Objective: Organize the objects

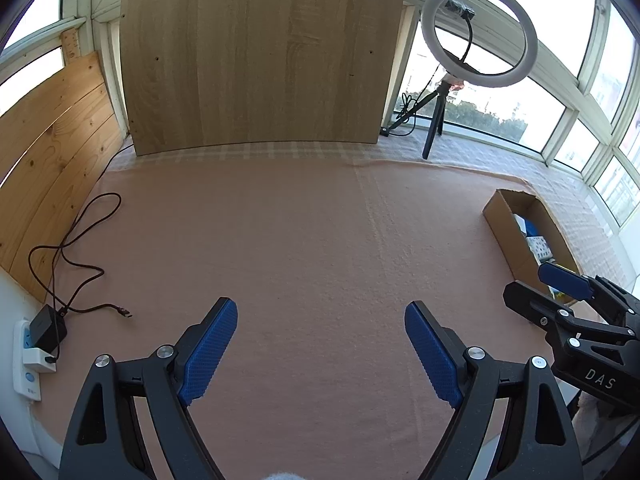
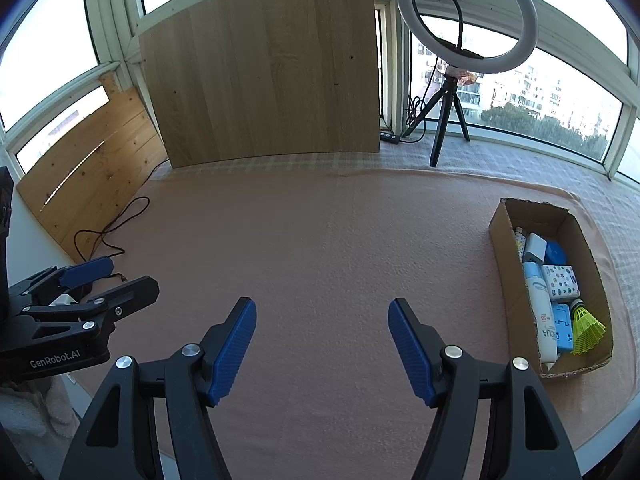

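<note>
The cardboard box sits at the right side of the pink cloth, near its right edge, and it is full: a white spray bottle lies lengthwise along the left wall, a white charger block and a blue case lie at the far end, a small box printed with stars lies in the middle, and a light blue box and a yellow shuttlecock fill the near end. In the left wrist view only the box's left wall and a strip of its contents show, partly behind the right gripper. The right gripper hovers over bare cloth to the left of the box, its 2 blue pads parted with nothing between them. The left gripper hovers further left, also over bare cloth, its pads spread wider and empty. Left of it a dark cable loops across the cloth to a black adapter plugged into a white power strip. At the far edge a wooden board leans upright against the window frame, with a ring light on a small black tripod to its right, in front of the windows.
</note>
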`<move>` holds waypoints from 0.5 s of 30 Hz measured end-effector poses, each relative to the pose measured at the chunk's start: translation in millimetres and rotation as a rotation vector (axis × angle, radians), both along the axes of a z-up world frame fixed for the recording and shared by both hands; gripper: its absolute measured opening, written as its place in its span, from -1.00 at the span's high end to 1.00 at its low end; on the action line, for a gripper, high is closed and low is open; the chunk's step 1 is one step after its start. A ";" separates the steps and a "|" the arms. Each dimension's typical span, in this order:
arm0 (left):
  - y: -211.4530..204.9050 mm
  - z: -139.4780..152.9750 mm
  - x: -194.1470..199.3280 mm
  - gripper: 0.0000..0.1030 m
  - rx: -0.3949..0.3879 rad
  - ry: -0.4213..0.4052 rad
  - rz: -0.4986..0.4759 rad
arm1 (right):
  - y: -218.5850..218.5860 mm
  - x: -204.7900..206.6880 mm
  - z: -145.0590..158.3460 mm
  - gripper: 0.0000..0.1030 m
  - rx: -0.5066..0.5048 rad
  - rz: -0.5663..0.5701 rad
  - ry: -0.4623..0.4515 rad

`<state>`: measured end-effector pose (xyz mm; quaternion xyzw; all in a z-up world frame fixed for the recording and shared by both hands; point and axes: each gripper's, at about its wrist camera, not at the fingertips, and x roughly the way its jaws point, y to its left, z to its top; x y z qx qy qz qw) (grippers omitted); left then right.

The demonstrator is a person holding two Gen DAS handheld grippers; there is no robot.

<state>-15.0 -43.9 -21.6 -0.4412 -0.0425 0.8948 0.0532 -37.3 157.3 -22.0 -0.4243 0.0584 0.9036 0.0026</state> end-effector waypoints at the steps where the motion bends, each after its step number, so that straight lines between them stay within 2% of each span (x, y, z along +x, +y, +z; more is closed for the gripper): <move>1: 0.2 -0.1 -0.4 -0.71 -0.001 0.000 -0.001 | 0.3 -0.1 -0.3 -0.26 -0.001 0.000 -0.001; 15: 0.8 -3.3 -7.2 -0.71 -0.003 -0.010 -0.007 | 3.7 -3.8 -5.9 -0.26 -0.010 -0.004 -0.015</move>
